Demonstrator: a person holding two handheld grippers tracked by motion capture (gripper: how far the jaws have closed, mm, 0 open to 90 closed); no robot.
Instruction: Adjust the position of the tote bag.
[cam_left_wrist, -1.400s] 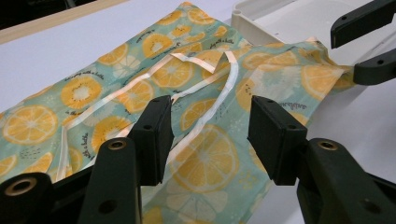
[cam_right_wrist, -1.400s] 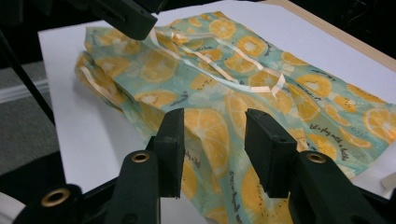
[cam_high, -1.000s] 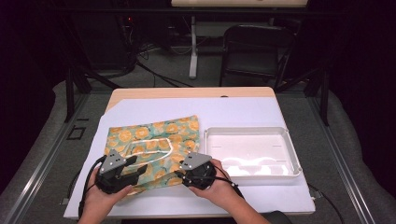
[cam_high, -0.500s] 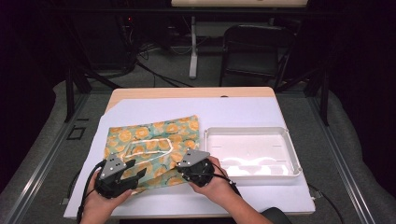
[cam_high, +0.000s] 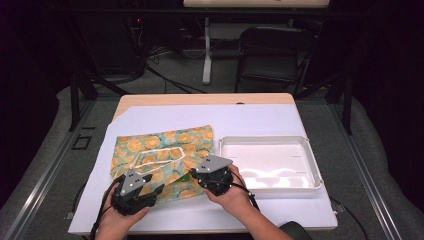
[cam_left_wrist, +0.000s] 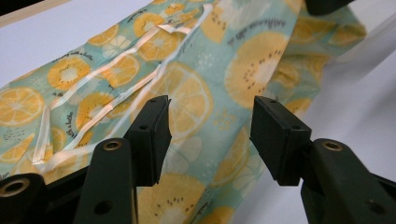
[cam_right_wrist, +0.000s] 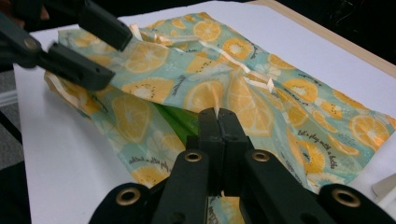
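A teal cloth bag (cam_high: 165, 155) printed with orange slices and trimmed with pale ribbon lies flat on the white table cover. My right gripper (cam_high: 196, 172) sits at the bag's near right edge. Its jaws have just been closing and are now shut on a raised fold of the bag (cam_right_wrist: 219, 100). Something green (cam_right_wrist: 173, 119) peeks from under the cloth just left of the jaws. My left gripper (cam_left_wrist: 210, 121) is open at the bag's near left edge (cam_high: 152, 191), with the printed cloth (cam_left_wrist: 196, 93) lying below the gap. The left gripper (cam_right_wrist: 119, 58) also appears beyond the right one.
A white plastic tray (cam_high: 312, 165) stands right of the bag, close to my right hand. The white cover (cam_high: 250, 120) stretches toward the table's wooden far edge (cam_high: 200, 99). A dark chair (cam_high: 272, 50) and cables sit on the floor beyond.
Both hands stay almost in place at the bag's near edge. The right gripper has tilted slightly toward the bag.
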